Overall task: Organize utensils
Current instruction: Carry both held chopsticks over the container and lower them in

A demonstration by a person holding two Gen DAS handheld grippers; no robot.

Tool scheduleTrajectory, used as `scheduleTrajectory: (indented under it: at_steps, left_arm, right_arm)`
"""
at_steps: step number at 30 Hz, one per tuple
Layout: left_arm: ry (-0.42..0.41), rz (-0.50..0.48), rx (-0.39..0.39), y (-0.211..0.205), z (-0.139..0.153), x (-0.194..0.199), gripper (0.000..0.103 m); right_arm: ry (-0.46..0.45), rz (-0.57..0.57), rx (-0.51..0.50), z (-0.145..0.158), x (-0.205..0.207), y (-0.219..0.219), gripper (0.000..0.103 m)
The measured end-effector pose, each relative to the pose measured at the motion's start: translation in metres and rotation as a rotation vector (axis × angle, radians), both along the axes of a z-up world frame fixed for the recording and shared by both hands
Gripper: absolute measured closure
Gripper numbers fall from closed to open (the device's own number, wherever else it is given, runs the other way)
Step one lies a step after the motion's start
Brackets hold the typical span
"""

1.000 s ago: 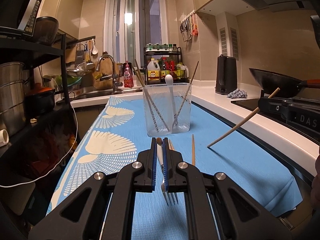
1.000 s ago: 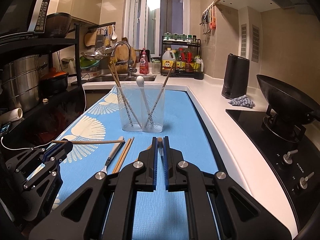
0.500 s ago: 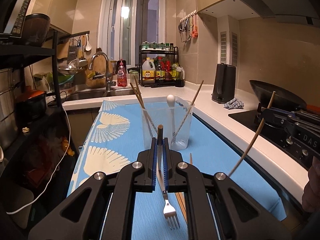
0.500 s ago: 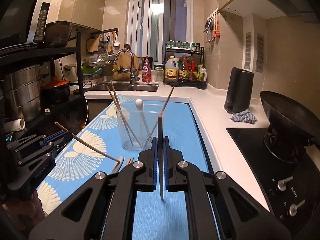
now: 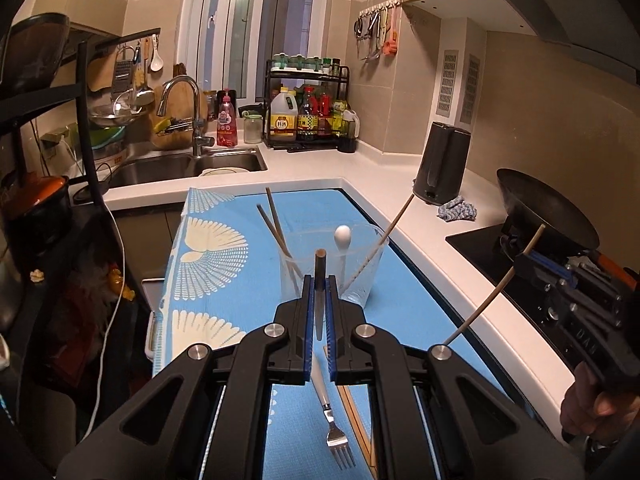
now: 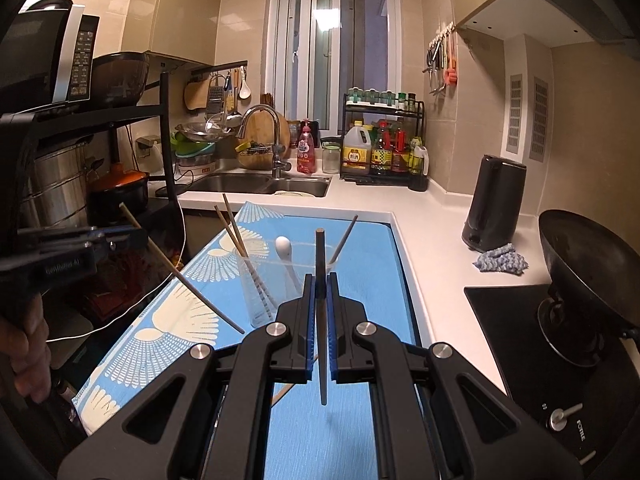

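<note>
Clear cup point(image 5: 362, 280): 3 chopsticks point(image 5: 276, 228), 1 white spoon point(image 5: 343, 237).

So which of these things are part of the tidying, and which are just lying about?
Job: first chopstick in left fingers, second chopstick in right fingers, clear cup, fork on mat.
Lying about: kettle, wok, blue cloth, bottle rack, sink.

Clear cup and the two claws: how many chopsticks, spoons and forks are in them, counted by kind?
Thin wooden chopsticks: 4 (3 in the clear plastic cup, 1 in the right claw)
White spoon: 1 (in the cup)
Metal fork: 1 (in the left claw)
Total: 6
</note>
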State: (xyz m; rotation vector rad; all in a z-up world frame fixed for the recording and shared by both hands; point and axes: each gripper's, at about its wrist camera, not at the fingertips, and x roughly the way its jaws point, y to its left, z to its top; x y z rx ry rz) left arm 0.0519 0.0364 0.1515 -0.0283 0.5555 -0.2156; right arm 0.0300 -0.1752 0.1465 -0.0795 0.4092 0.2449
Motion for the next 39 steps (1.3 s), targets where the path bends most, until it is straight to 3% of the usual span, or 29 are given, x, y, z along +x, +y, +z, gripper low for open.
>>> scheduleTrajectory:
  at_steps: [5,21,35,39]
  left_arm:
    - [0.068,0.0,0.031,-0.002,0.017,0.012,0.097]
    - [0.06,0.012,0.027,-0.001,0.018,0.02,0.097]
    - [0.001,0.008,-0.015,0.004,0.088,0.055,0.098]
    - [-0.021,0.003,-0.012,-0.002,0.105,0.073,0.098]
  right_arm:
    - [-0.01,0.012,0.006,0.008,0.006,0.002,0.098]
    - [-0.008,0.025,0.018,0.011,0.01,0.004,0.098]
    - [-0.111,0.091,0.021,0.101,0.062,0.029,0.098]
    - [-0.118,0.093,0.027,0.113,0.087,0.038,0.098]
